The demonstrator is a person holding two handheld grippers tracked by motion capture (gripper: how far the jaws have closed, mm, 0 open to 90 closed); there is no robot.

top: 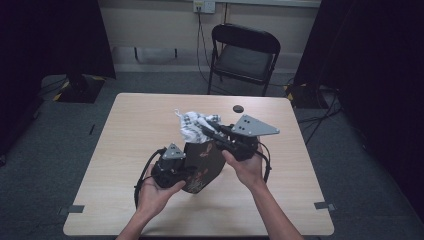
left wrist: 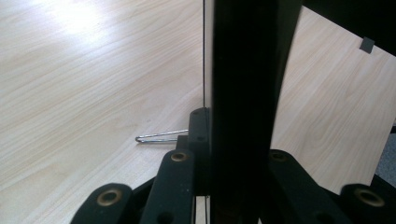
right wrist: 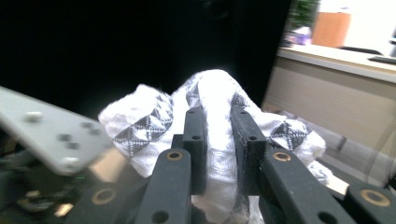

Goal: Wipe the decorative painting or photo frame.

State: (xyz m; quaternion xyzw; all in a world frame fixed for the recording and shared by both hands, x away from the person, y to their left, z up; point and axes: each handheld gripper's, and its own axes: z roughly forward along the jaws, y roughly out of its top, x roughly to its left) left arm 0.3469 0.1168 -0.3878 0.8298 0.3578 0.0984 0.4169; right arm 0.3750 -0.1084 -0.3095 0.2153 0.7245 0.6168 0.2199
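A dark bag (top: 204, 169) with a pale flower print stands upright near the middle of the wooden table (top: 135, 130). My left gripper (top: 189, 172) is shut on the bag's lower left side. In the left gripper view its jaws (left wrist: 233, 126) clamp the bag's dark wall (left wrist: 243, 65). A white cloth (top: 189, 122) with grey diamond patterns bulges out of the bag's top. My right gripper (top: 206, 129) comes from the right and is shut on that cloth. The right gripper view has the cloth (right wrist: 149, 121) pinched between the jaws (right wrist: 219, 126).
A small black round thing (top: 238, 108) lies on the table behind the bag. A thin bent wire (left wrist: 161, 136) rests on the tabletop beside the left jaws. A black folding chair (top: 245, 55) stands past the far edge.
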